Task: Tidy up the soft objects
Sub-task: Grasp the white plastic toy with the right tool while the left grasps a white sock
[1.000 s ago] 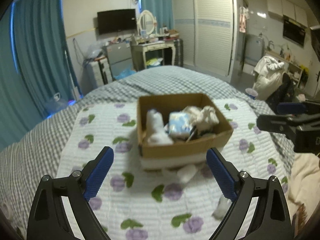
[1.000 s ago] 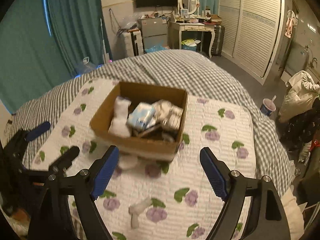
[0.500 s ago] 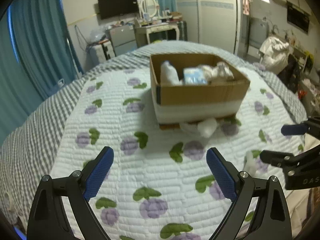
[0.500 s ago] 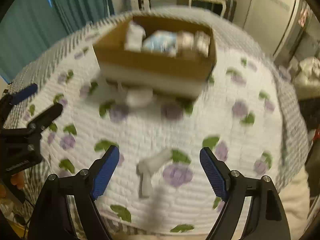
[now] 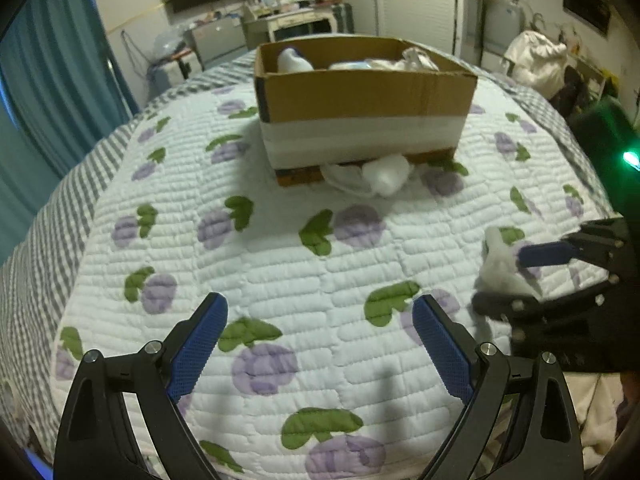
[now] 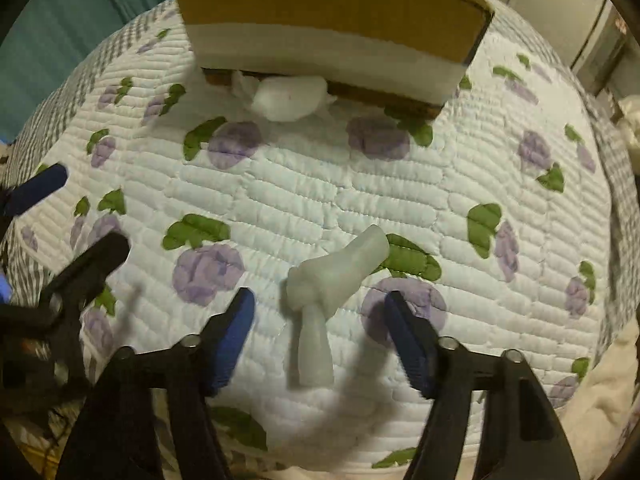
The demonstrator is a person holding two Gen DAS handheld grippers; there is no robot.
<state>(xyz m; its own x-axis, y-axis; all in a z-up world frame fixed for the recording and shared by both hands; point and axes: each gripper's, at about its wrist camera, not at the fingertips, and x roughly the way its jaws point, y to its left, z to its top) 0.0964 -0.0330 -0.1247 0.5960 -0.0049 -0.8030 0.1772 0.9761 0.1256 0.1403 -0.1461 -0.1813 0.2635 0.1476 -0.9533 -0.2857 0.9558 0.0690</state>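
A cardboard box (image 5: 366, 92) with soft white items inside stands on a floral quilt (image 5: 280, 248); it also shows in the right wrist view (image 6: 332, 8). A white rolled sock (image 5: 386, 174) lies against the box's front, also seen in the right wrist view (image 6: 286, 98). A knotted white sock (image 6: 328, 292) lies on the quilt between the open fingers of my right gripper (image 6: 320, 320); in the left wrist view this sock (image 5: 500, 266) sits between the same fingers. My left gripper (image 5: 320, 344) is open and empty above the quilt.
The quilt covers a grey checked bed (image 5: 36, 248). Teal curtains (image 5: 48, 80) hang at the left. A desk and dresser (image 5: 280, 24) stand behind the bed. The left gripper's fingers (image 6: 36, 188) show at the left of the right wrist view.
Both grippers have dropped low toward the quilt. The right gripper has moved forward so that its open fingers now straddle the knotted white sock.
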